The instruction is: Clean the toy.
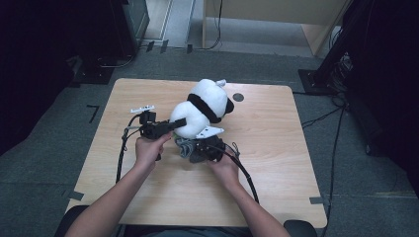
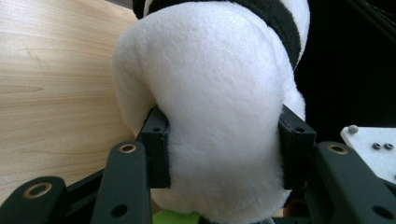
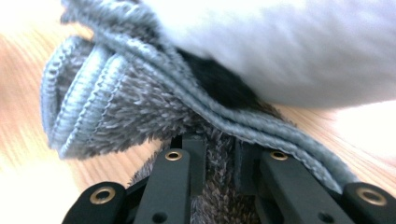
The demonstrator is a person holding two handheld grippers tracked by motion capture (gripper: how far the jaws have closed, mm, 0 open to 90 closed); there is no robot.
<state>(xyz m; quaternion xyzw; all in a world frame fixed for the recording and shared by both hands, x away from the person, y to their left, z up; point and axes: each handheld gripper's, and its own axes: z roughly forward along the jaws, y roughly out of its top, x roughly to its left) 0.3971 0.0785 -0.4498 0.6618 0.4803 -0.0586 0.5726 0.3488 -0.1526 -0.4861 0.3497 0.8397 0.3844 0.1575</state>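
Left gripper (image 2: pixel 224 140) pinches the plush panda (image 2: pixel 219 84); right gripper (image 3: pixel 219 163) pinches the grey cloth (image 3: pixel 140 102).

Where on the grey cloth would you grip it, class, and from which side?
Grip the grey cloth at its bunched, folded edge, coming in low along the table from the person's side. The plush panda lies over its far part, so the near folds are probably the reachable part.

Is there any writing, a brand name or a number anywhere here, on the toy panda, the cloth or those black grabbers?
None can be read. The plush panda, the grey cloth and the wooden table bear no words, labels or numbers. The left gripper and right gripper show bare black jaws with screws, no lettering.
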